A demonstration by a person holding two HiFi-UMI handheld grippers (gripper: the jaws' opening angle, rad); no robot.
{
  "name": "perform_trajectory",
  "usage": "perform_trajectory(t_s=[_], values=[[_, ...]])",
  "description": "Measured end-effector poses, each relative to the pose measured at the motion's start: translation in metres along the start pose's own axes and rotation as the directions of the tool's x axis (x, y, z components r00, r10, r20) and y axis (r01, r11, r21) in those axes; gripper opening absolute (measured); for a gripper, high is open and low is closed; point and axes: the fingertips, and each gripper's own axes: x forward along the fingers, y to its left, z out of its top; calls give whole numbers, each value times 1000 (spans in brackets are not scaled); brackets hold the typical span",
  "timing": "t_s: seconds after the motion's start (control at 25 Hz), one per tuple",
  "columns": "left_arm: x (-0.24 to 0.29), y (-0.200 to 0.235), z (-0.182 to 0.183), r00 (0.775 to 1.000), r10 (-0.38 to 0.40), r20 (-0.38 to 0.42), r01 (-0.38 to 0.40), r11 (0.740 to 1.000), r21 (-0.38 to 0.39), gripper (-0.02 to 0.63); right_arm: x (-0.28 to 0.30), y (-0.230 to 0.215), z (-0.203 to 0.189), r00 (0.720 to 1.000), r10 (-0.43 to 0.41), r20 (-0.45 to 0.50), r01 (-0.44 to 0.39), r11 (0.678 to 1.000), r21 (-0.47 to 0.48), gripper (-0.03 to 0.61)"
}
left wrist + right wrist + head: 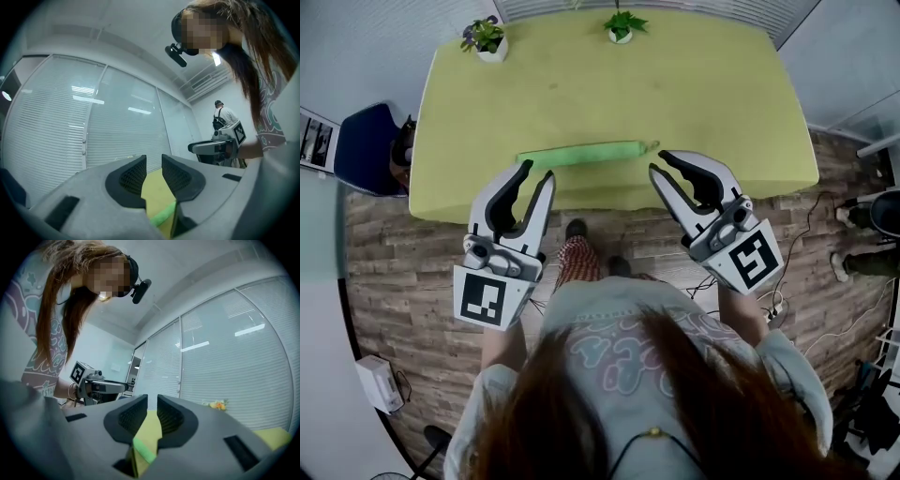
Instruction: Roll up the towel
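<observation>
Towel (581, 153) lies as a slim green roll on the yellow-green table (694, 84), close to its near edge. The rolling looks finished, by my judgement. The left gripper (536, 173) and right gripper (659, 162) hang just on the towel's near side, one by each end, jaws slightly apart with nothing between them. The next move probably needs only a check that the roll holds. Beyond the towel stand two potted plants (484, 39) — around it, plank floor (403, 262) and slatted blinds (70, 117).
</observation>
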Motion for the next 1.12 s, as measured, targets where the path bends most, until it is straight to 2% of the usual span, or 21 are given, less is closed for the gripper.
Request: perform_trajectory(t_s=[0.16, 0.28, 0.36, 0.68, 1.12], values=[[-4, -1, 0, 1000, 22, 1, -22, 1000, -7, 86, 1, 6, 3, 1000, 10, 12, -11, 1000, 9, 33], [-6, -3, 2, 1000, 23, 3, -23, 1000, -15, 45, -1, 7, 8, 999, 7, 34, -8, 999, 33, 14], [-6, -6, 2, 1000, 24, 1, -24, 1000, -12, 40, -3, 7, 10, 999, 10, 49, -12, 999, 49, 6], [-5, -13, -4, 1000, -18, -20, 17, 999, -30, 21, -4, 6, 9, 999, 10, 47, -12, 999, 40, 6], [-3, -7, -1, 1000, 12, -14, -12, 1000, -14, 17, -4, 4, 5, 1000, -1, 31, 0, 1000, 15, 5]])
